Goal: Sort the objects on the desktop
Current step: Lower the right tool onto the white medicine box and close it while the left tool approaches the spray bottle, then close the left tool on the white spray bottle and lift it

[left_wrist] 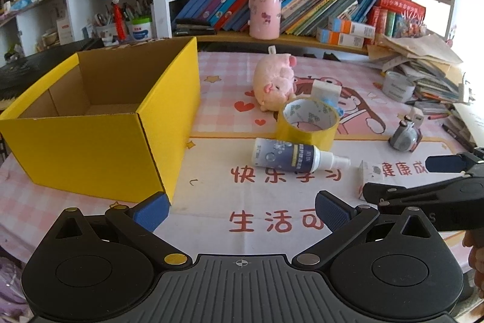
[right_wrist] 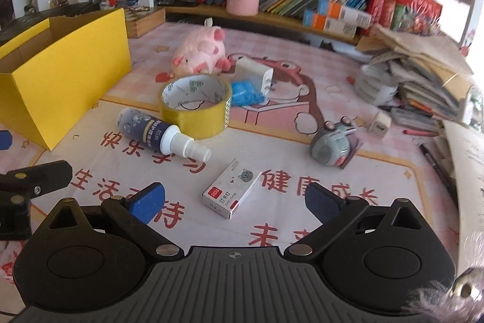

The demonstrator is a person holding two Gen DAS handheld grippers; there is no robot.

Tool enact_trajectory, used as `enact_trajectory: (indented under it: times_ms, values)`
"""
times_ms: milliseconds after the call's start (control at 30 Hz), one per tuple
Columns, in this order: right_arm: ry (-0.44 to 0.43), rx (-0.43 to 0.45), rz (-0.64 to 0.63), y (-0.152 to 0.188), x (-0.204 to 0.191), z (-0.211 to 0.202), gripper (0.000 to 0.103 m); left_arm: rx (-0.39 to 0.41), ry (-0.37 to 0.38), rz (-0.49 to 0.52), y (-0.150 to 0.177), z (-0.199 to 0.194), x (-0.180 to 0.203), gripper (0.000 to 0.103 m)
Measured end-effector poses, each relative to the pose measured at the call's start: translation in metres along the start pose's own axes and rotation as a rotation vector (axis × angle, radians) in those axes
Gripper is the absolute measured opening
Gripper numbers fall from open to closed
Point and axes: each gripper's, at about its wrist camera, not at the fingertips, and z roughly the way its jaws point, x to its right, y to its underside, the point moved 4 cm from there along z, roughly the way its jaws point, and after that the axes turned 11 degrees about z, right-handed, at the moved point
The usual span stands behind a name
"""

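Note:
An empty yellow cardboard box (left_wrist: 99, 123) (right_wrist: 65, 71) stands open at the left of the desk. To its right lie a spray bottle (left_wrist: 290, 155) (right_wrist: 160, 133), a yellow tape roll (left_wrist: 308, 121) (right_wrist: 196, 108), a pink plush pig (left_wrist: 273, 82) (right_wrist: 201, 53), a white charger (right_wrist: 254, 74) on a blue bundle (right_wrist: 246, 94), a grey mouse toy (left_wrist: 403, 136) (right_wrist: 331, 146) and a small staple box (right_wrist: 231, 191). My left gripper (left_wrist: 242, 212) is open near the box's front corner. My right gripper (right_wrist: 236, 200) is open, with the staple box between its fingers.
Bookshelves with a pink cup (left_wrist: 264, 9) run along the back. A heap of papers and books (right_wrist: 423, 77), a white tape roll (right_wrist: 375, 85), a small white plug (right_wrist: 379, 124) and pens crowd the right side. A printed pink mat (right_wrist: 302, 177) covers the desk.

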Motion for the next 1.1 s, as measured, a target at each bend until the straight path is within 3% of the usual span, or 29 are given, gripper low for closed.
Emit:
enact_trajectory:
  times_ms: [67,467,567,633,833,1100]
  values:
    - [-0.01,-0.023,0.007,-0.002,0.002,0.008,0.098,-0.01,-0.009,0.007,-0.002,0.002,0.001,0.103]
    - [-0.048,-0.163,0.034,-0.008,0.008,0.054,0.057,-0.032,-0.009,0.06,-0.016,0.02,0.01,0.103]
    - [-0.063,-0.155,0.01,-0.01,0.009,0.054,0.045,-0.039,0.011,0.065,-0.02,0.028,0.014,0.103]
    - [-0.066,-0.15,0.002,-0.012,0.012,0.054,0.027,-0.043,0.028,0.058,-0.023,0.034,0.015,0.103]
    - [-0.039,-0.154,0.009,-0.015,0.035,0.053,0.027,-0.058,0.08,0.062,-0.037,0.062,0.022,0.103]
    - [-0.045,-0.157,0.03,-0.011,0.053,0.047,0.028,-0.046,0.181,0.279,-0.058,0.095,0.043,0.102]
